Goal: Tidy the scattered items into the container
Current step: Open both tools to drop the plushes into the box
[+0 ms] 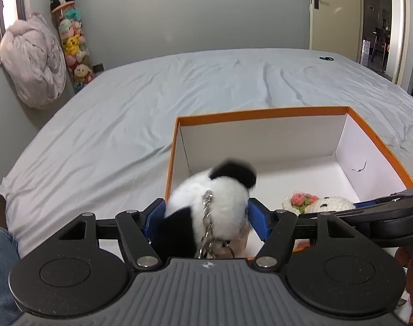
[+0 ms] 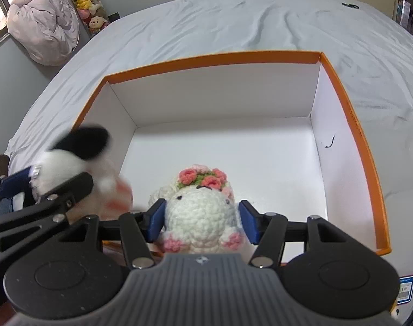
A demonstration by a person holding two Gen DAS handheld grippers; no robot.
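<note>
Pale grey sheets cover the bed [image 1: 179,87], wrinkled toward its far right corner, and an open box [image 2: 206,59] with an orange rim and white inside sits on the near part of it. Beyond the far left corner of the bed, a bundled quilt [image 1: 32,62] leans at the wall beside a tall clear tube of soft toys [image 1: 73,46]. Over the near left corner of the box, the left gripper [image 1: 207,217] has a fluffy black-and-white panda toy [image 1: 214,198] between its blue pads [image 1: 260,221]; the panda is blurred, so whether the pads still press on it is hard to tell, though the jaws stand wide and a gap shows on the right side. A metal chain [image 1: 207,217] runs down the panda's back to a ring. Just to its right, the right gripper [image 2: 202,218] stands with its jaws spread around a white crocheted sheep [image 2: 201,217] wearing a crown of pink flowers; the right pad is clear of the wool. The sheep sits at the near edge of the box floor, the rest of which is bare.
</note>
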